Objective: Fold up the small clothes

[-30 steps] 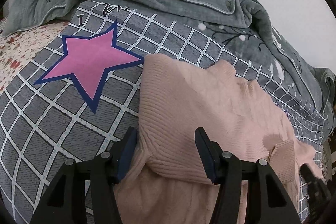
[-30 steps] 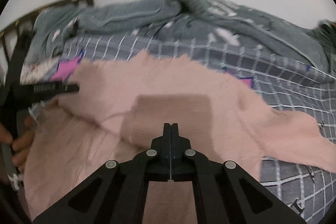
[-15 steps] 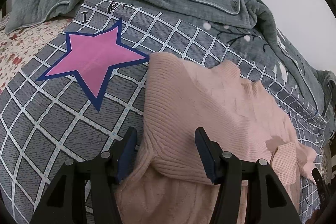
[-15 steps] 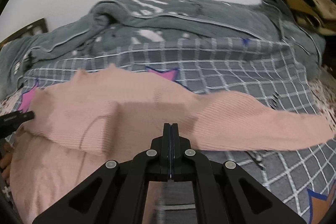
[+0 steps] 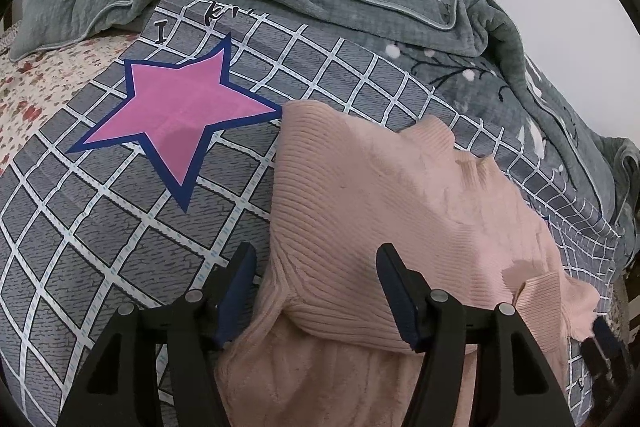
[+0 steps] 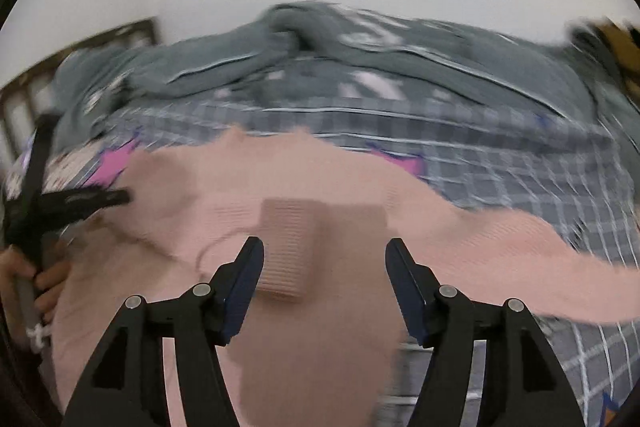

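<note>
Your pink sweater (image 5: 400, 227) lies flat on the checked sheet (image 5: 100, 227), its body running from just under your two grippers away toward the rumpled grey blanket (image 5: 360, 7). Its left side is already doubled over the body, so that edge is a soft fold rather than a loose sleeve.

Your left gripper (image 5: 316, 283) stands with its jaws apart, straddling that folded edge; the pads sit on either side of the knit and do not pinch it, and they have just eased a little wider.

Your right gripper (image 6: 324, 279) has just sprung apart, and nothing is clamped in it. The cuff (image 6: 284, 247) lies on the body right between its fingers, slightly toward the left one, free of both pads. The view is blurred, so finer detail of the knit is hard to read.

What matters next is the long sleeve (image 6: 500, 247): in the right wrist view it stretches out sideways to the right, across the sheet and away from the body, its long axis crossing the line your right gripper points along. It looks well apart from your left gripper and near your right one, so I judge the right hand the one to take it

Its far end runs off toward the picture's edge, so where it stops I cannot say
</note>
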The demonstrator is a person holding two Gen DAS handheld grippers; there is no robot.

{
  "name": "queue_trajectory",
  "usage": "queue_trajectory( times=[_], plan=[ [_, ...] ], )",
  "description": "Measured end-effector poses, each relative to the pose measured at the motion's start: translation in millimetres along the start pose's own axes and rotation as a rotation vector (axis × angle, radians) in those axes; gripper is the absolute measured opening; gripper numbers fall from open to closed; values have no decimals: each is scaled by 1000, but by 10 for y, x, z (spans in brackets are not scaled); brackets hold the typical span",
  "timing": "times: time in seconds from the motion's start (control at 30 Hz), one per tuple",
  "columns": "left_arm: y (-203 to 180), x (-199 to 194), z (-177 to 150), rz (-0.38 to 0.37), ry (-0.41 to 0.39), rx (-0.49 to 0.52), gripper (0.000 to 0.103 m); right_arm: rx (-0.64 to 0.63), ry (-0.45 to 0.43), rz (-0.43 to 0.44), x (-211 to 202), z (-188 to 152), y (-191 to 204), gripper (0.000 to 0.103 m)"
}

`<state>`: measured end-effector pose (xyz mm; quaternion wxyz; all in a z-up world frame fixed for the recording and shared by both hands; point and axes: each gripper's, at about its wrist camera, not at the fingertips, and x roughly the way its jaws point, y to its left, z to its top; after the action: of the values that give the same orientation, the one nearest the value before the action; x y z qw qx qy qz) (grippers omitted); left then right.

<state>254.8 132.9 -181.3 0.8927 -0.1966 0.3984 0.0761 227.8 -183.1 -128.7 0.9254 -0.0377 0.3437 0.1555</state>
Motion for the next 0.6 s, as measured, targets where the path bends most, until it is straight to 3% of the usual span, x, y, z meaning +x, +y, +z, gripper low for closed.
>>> queue_trajectory(
  times=[0.1,0.33,0.43,0.5,0.6],
  plan=[
    [7,-12,0,-12,1,0,61,-61,41,8,175,2,276,63],
    [21,-29,-23,-21,7,16,62,-99,146,-31,522,-102,415,63],
    [33,-51,-37,-20,3,23,62,-113,147,-49,564,-148,453,61],
    [46,-54,-37,-22,3,18,62,-116,141,-43,555,-157,464,29],
    [70,-41,-33,-28,4,5,62,-100,125,-30,523,-150,433,9]
  ],
)
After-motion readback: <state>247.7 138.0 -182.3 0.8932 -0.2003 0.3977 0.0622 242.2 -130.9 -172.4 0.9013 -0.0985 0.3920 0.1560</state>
